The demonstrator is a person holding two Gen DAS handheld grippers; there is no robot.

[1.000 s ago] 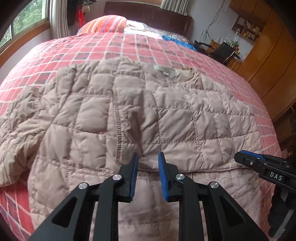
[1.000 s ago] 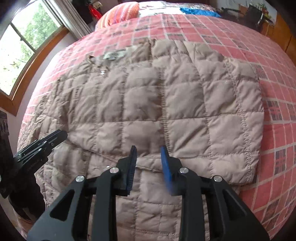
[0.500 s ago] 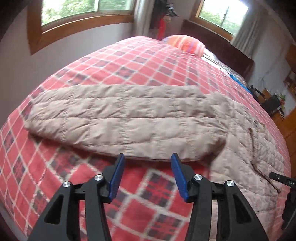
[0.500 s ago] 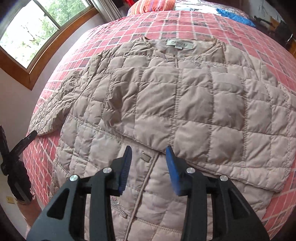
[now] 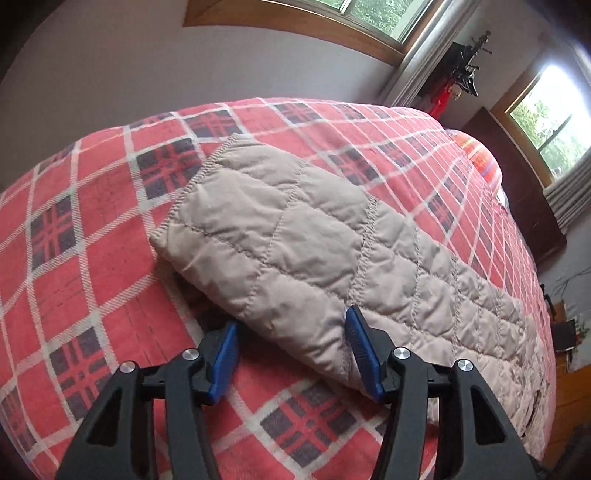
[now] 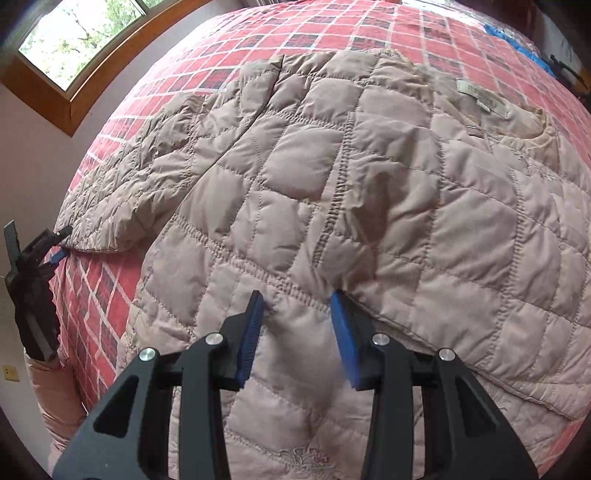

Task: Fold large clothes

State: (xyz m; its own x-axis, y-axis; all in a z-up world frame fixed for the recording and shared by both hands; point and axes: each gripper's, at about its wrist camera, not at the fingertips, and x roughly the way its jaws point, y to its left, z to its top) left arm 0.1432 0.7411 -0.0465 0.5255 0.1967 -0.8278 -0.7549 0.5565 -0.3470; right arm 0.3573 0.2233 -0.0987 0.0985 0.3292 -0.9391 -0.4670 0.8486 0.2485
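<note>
So the bed [image 5: 92, 258] is covered in a red plaid blanket [image 6: 332, 33] with white lines and dark checks, and a beige quilted jacket [image 6: 369, 184] is spread flat right on it. The jacket's sleeve [image 5: 295, 240] stretches out straight ahead of the left gripper [image 5: 291, 354], with its cuff end lying on bare plaid off to that gripper's left. The jacket body fills the blanket ahead of the right gripper [image 6: 297, 332]. Way past it at the far end sits a striped orange pillow [image 5: 480, 158], plus something blue [image 6: 517, 40] that's too blurry to make out.
</note>
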